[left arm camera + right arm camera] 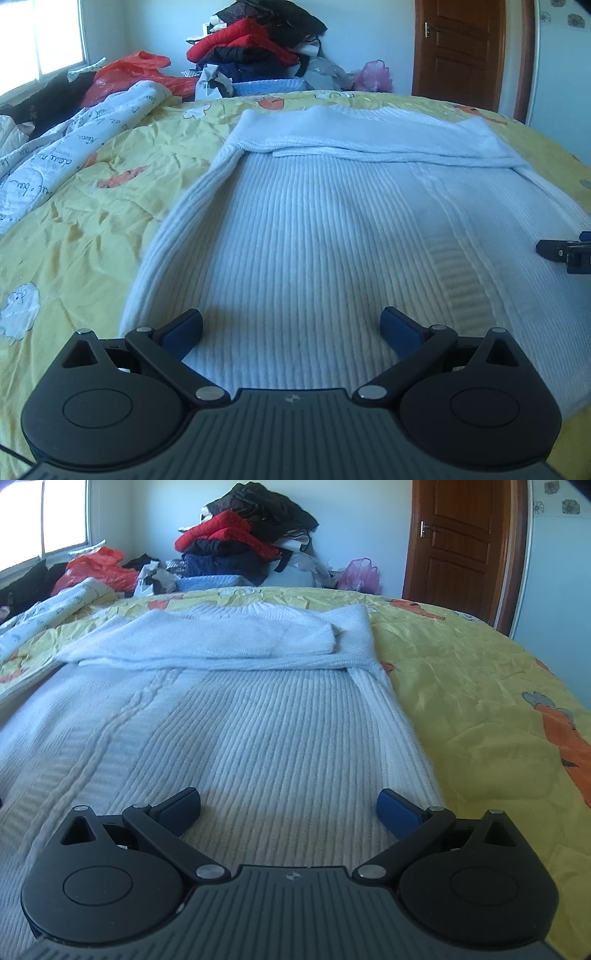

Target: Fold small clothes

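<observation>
A white ribbed knit sweater [332, 229] lies flat on the yellow bed cover, its sleeves folded across the chest at the far end. My left gripper [291, 328] hovers open over the sweater's near left part, nothing between its fingers. In the right wrist view the same sweater [236, 716] fills the foreground, and my right gripper [288, 810] stands open above its near right part, close to the sweater's right edge. The right gripper's tip [565, 253] shows at the right edge of the left wrist view, over the sweater.
The yellow printed bed cover [480, 686] spreads to the right. A white lettered quilt [62, 147] is bunched at the left. Beyond the bed are a pile of red and dark clothes [243, 542], an orange plastic bag [125, 70], a pink bag [360, 572] and a brown door [458, 542].
</observation>
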Tool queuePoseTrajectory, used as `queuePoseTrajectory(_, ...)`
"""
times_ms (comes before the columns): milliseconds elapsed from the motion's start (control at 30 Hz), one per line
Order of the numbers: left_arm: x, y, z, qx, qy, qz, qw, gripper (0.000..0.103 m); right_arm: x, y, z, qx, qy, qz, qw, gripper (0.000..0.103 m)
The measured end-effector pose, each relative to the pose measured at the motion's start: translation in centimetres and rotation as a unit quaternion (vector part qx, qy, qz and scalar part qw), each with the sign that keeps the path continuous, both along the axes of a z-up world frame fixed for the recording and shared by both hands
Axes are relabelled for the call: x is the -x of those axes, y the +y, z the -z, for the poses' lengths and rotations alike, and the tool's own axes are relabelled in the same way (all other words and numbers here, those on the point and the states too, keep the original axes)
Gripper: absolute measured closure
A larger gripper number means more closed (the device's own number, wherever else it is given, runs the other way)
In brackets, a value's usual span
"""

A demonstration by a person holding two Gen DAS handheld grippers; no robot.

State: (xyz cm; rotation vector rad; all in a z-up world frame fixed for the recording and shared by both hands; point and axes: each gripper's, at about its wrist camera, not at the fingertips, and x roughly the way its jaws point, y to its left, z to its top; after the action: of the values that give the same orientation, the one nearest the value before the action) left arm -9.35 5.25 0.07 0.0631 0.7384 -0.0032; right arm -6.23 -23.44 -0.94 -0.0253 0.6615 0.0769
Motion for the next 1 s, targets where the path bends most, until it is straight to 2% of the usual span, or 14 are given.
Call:
queuePoseTrajectory(233,1.2,0.7,0.0,0.005,0.008,-0.004,0.9999,0.0,4.4,-0.9,0.2,0.006,-0.003,-0.03,1.0,0.001)
queuePoseTrajectory(367,1.6,1.1,-0.9,-0.008,0.019,0.003,0.9998,0.0,6.0,-1.7,-0.6,0.008,0.026,-0.054,0.998,0.001)
queuePoseTrajectory(500,2.6,3.1,-1.7,-0.019,0.004,-0.013,0.9997,0.0,7.7,-2.7,-2.0,0.003,0.062,-0.118,0.991,0.0)
queuePoseTrajectory(600,2.8,4.7,-1.8,-0.03,0.006,-0.041,0.9987,0.0,8.7,-4.2,-3.1,-0.012,0.068,-0.114,0.991,0.0)
queuePoseTrajectory(700,3.0,6.5,-1.6,-0.015,0.018,-0.054,0.9982,0.0,8.6,-7.4,-3.4,-0.077,0.092,-0.074,0.99,0.005)
queuePoseTrajectory(767,3.0,7.5,-1.0,0.008,0.037,-0.054,0.9978,0.0,8.1,-9.4,-2.7,-0.138,0.121,-0.047,0.982,0.016)
queuePoseTrajectory(800,3.0,8.0,-0.7,0.027,0.046,-0.053,0.9972,0.0,7.9,-10.0,-2.2,-0.161,0.133,-0.039,0.977,0.018)
queuePoseTrajectory(833,3.0,8.5,-0.6,0.05,0.051,-0.054,0.996,0.0,7.8,-10.3,-2.0,-0.175,0.129,-0.039,0.975,0.018)
queuePoseTrajectory(933,2.8,8.9,-0.7,0.073,0.048,-0.052,0.9949,0.0,7.2,-10.0,-1.7,-0.191,0.129,-0.052,0.972,0.021)
queuePoseTrajectory(1000,2.6,9.0,-0.8,0.088,0.048,-0.042,0.9941,0.001,6.5,-9.7,-1.8,-0.215,0.139,-0.066,0.964,0.035)
